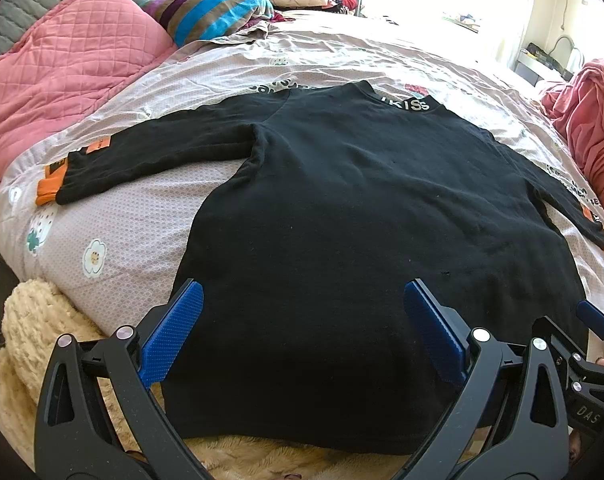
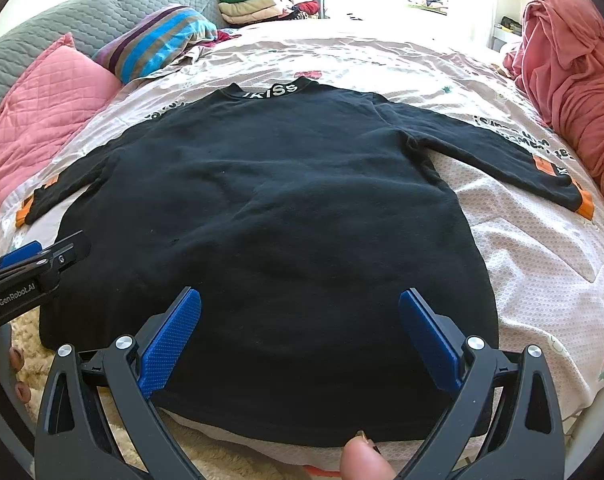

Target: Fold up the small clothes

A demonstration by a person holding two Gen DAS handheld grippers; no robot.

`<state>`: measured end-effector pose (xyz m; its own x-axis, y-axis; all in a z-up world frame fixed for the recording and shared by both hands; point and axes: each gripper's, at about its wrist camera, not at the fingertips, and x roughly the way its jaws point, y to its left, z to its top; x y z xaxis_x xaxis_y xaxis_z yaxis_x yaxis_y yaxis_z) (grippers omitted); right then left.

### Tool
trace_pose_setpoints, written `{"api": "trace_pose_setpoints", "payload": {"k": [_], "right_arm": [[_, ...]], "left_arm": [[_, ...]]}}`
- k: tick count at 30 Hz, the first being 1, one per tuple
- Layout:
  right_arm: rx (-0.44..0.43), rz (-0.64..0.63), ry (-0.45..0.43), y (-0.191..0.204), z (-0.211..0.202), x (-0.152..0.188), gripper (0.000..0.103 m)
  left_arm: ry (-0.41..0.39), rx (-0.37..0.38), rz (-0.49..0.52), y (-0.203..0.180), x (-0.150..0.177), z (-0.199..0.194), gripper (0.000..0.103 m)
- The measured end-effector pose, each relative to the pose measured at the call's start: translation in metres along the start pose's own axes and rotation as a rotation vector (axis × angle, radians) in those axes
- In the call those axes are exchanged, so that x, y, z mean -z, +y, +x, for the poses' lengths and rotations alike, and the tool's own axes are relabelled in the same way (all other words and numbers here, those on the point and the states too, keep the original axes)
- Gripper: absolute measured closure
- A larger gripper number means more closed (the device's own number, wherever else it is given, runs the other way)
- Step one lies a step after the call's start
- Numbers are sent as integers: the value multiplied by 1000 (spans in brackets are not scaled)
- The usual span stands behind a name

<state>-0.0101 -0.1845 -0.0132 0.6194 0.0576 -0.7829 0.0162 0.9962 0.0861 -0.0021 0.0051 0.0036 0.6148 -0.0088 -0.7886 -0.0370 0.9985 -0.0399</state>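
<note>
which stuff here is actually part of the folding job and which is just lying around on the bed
Job: black sweater spread flat; left gripper and right gripper, jaws open over its hem.

Lying about: pink pillow, striped pillow, folded clothes pile, pink blanket.

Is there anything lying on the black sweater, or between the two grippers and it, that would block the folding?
Nothing visible does. The black sweater lies spread flat on the bed sheet, nothing on top of it. The left gripper and right gripper are open above its hem. The pillows and clothes pile lie apart.
</note>
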Motion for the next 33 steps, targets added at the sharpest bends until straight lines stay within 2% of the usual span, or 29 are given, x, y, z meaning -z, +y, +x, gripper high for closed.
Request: {"api": "trace_pose_setpoints", "payload": {"k": [23, 33], "right_arm": [[-9, -7, -5, 4, -1, -1, 4], [-16, -6, -4, 4, 1, -12, 4]], "left_arm": [[0, -4, -2, 5, 0, -1, 8], [10, -9, -6, 5, -4, 4, 8]]}}
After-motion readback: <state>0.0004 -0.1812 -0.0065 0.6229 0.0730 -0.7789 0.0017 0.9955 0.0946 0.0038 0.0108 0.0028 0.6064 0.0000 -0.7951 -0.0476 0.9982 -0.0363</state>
